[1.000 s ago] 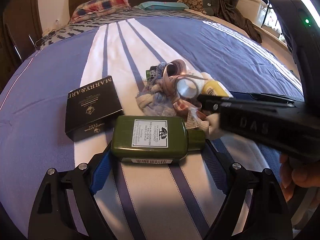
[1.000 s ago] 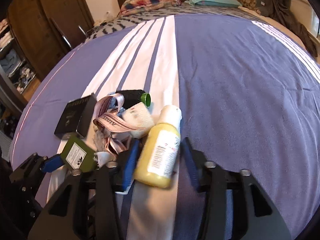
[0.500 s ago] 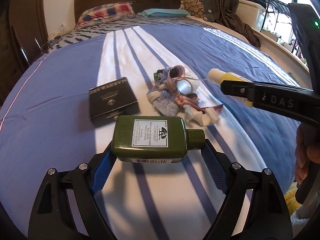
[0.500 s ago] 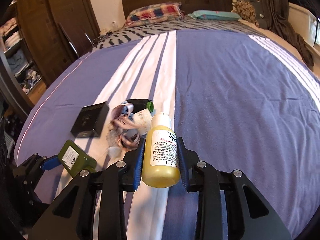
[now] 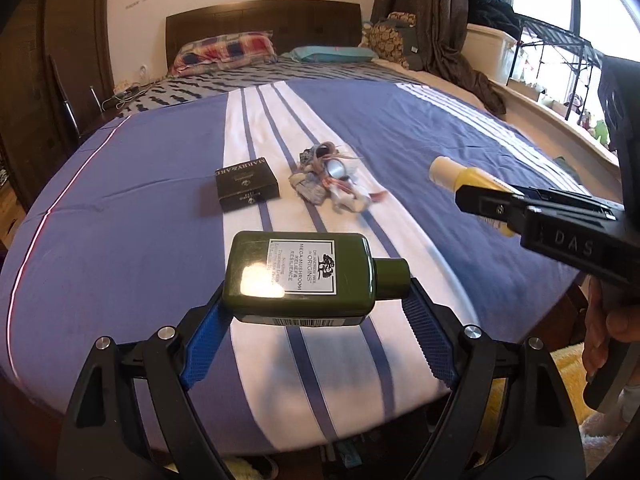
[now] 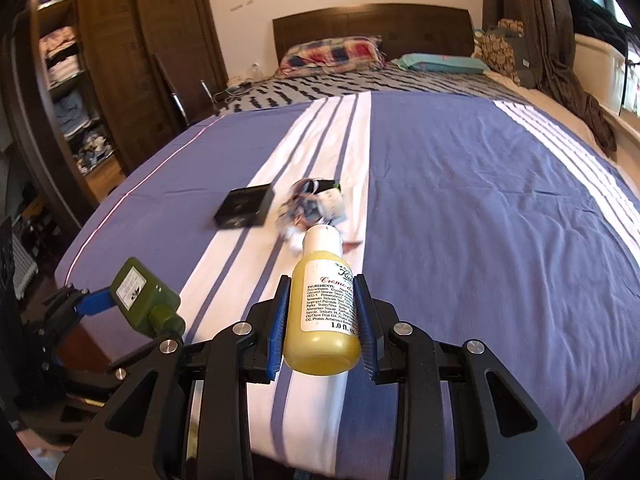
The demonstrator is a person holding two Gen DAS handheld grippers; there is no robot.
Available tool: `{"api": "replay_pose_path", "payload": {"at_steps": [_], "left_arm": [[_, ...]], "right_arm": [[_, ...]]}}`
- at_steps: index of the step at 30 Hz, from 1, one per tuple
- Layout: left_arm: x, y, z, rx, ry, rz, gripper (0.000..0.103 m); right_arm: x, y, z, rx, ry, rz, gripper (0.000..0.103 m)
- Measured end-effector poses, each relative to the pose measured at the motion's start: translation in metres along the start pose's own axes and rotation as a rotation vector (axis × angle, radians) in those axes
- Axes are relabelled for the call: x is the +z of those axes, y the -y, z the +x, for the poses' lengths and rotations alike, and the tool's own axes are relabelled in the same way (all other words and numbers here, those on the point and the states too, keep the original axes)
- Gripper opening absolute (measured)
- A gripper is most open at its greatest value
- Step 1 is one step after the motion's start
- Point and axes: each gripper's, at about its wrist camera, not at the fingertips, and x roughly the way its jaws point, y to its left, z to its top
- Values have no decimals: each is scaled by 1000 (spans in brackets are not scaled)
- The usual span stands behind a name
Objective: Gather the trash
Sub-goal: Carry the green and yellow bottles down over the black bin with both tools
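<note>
Bed [image 5: 120,208] with blue-and-white striped cover; on its white stripe lie a black box [image 5: 246,183] and, just beside it, a heap of crumpled wrappers and ribbon [image 5: 332,178]. Left claw [image 5: 316,312], jaws spread wide, grips a green Origins bottle [image 5: 300,278] lengthwise, base and cap against the blue pads, held clear above the bed. Right claw [image 6: 322,318], jaws narrow, clamps a small yellow Kiehl's bottle [image 6: 322,308] by its sides, white cap pointing forward, also off the cover.

Bedspread [image 6: 480,208] lies bare right of box [image 5: 246,184] and crumpled wrappers [image 5: 332,184].
</note>
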Motion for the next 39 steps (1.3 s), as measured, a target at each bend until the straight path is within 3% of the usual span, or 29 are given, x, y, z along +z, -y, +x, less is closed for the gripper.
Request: {"api": "replay_pose_path", "payload": {"at_steps": [8,15,30,39], "left_arm": [[-37,7,-32,-27,13,-32,80],[-72,14,-42,-47,-8,-38,80],[-154,20,-5,-86,-186,-61,80],[-192,27,34,-104,-312,-55,80]], "right_arm": [[-42,-17,-47,18,40,-29,32],[-79,-22,-63,25,29,-31,32],[-175,-6,-32,39,-163,23,32],[-210,-1,2,20,-287,47,32]]}}
